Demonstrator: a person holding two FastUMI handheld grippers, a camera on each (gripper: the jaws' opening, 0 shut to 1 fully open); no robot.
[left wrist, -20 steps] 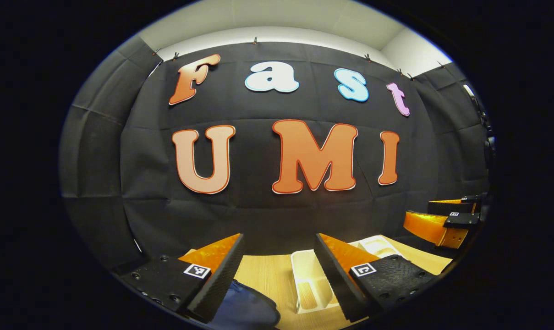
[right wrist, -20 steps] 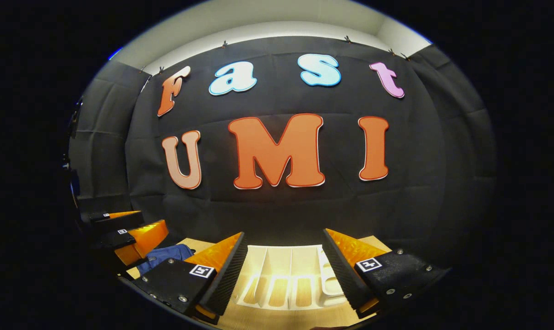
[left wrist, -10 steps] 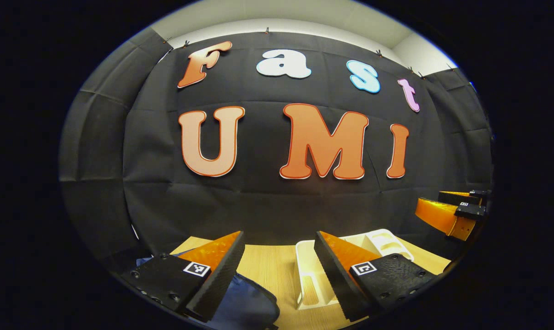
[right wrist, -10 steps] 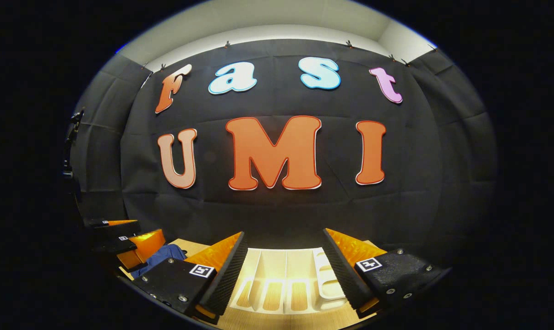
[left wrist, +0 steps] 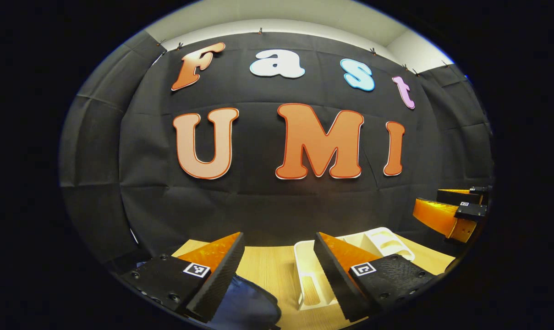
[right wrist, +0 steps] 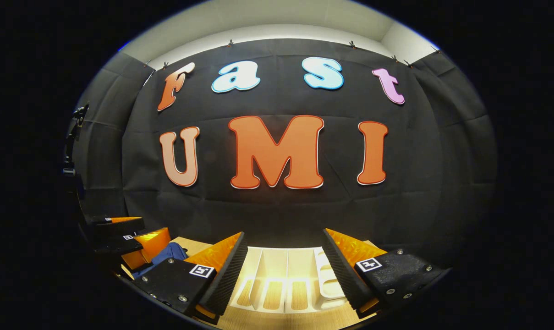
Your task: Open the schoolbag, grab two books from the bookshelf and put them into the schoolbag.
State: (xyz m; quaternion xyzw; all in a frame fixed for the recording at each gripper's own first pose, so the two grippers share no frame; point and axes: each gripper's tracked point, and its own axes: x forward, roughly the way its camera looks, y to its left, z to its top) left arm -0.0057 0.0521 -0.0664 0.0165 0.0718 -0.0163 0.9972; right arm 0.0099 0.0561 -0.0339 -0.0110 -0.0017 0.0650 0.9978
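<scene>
Left gripper: jaws spread wide, nothing between them. Held level above the table, pointing at the booth's back wall. Seen from the right gripper view it rides low at far left.

Right gripper: jaws likewise spread, nothing held. Same level, forward-facing pose; from the left gripper view it sits off to the far right, well apart from the left one.

Schoolbag: dark blue fabric, lying just below and ahead of the left gripper's left finger; in the right gripper view a blue corner shows beyond the left gripper. Whether it is zipped cannot be told; the zipper is out of sight.

Bookshelf: pale, slotted rack directly beneath and ahead of the right gripper's open fingers; in the left gripper view it lies between and to the right of the left gripper's fingers. The books themselves cannot be made out.

Table: light wood, under both grippers.

Step in hand, as judged: opening the bag, not yet begun. To do it well:
- tip the left gripper down toward the blue fabric, since both now aim at the wall;
- find the zip pull before closing;
- pin the cloth with one gripper while the other draws the pull, as soft fabric is likely to bunch and slide.
</scene>
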